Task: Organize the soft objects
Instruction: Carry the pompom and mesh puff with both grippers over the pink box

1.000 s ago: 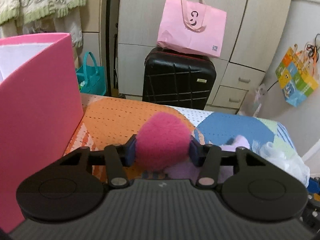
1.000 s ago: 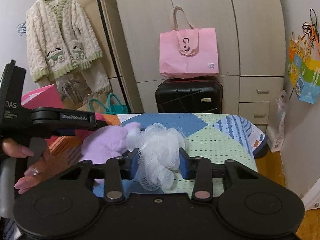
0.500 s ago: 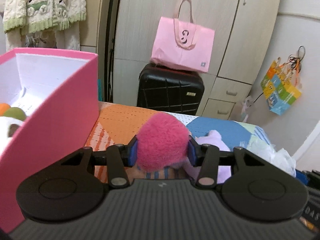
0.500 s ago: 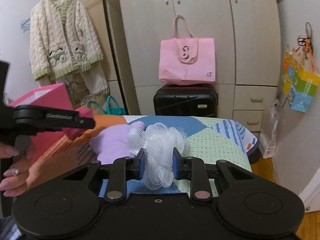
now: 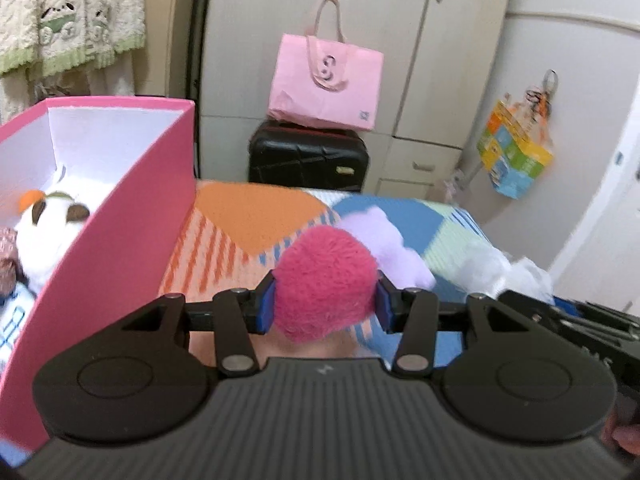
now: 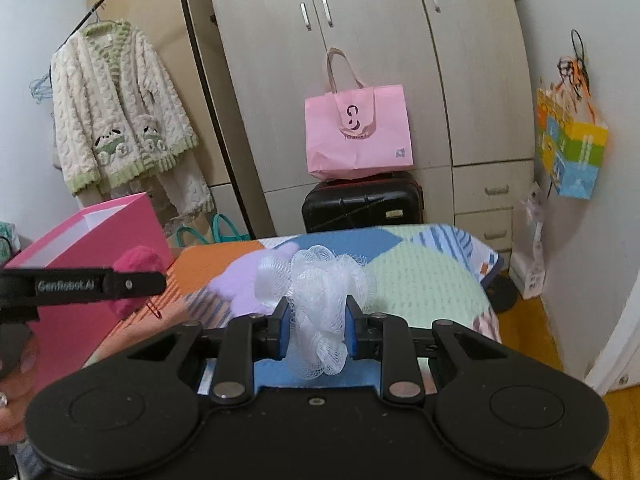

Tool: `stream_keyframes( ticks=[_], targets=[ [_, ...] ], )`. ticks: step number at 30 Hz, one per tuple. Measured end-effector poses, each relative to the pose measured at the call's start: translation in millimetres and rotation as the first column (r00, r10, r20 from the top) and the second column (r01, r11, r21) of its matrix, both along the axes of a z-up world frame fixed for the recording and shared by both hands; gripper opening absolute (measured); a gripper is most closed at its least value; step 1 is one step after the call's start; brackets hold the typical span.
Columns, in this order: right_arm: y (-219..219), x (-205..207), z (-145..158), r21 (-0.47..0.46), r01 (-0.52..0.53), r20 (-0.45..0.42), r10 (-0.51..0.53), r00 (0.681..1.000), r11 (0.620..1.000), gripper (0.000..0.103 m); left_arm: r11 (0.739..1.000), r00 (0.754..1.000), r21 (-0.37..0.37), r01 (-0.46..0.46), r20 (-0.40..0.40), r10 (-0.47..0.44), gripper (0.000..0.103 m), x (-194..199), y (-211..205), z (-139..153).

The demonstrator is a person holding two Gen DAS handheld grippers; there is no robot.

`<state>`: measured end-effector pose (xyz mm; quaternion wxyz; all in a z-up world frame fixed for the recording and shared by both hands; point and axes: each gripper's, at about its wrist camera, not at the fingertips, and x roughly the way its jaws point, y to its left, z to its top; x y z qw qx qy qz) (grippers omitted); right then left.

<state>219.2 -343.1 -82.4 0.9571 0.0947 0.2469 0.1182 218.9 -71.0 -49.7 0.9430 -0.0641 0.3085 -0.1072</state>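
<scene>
Left gripper (image 5: pixel 324 306) is clamping a fuzzy magenta pompom ball (image 5: pixel 325 280), right gripper (image 6: pixel 316 326) is pinching a white mesh bath pouf (image 6: pixel 320 300); both are hanging over the patchwork mat (image 6: pixel 420 280). Risks: pouf netting is snagging on the pads at release, and the pompom is likely clipping the tall near wall of the open pink cardboard box (image 5: pixel 132 236) on the left. A white plush toy (image 5: pixel 48 232) is already filling the box floor. A lilac plush (image 5: pixel 384 240) is lying on the mat just past the grippers.

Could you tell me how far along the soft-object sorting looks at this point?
Partly done: a white plush already lies in the pink box. In hand: the left gripper holds a pink pom-pom, the right gripper a white mesh sponge. Left: a lilac plush on the bed.
</scene>
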Motion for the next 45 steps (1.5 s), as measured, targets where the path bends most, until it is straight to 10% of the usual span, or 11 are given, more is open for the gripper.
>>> stream_keyframes(
  ticks=[20,45],
  targets=[
    [33,-114,13,-0.021,0.025,-0.022,-0.025,0.999,0.999,0.03,0.99,0.99,0.017,0.137,-0.033,-0.136,0.046,-99,22,-1],
    [112,-169,64,0.044,-0.211,0.076,0.207,0.975,0.977,0.031,0.999,0.989,0.003,0.038,0.146,-0.038,0.046,-177,125,60]
  ],
)
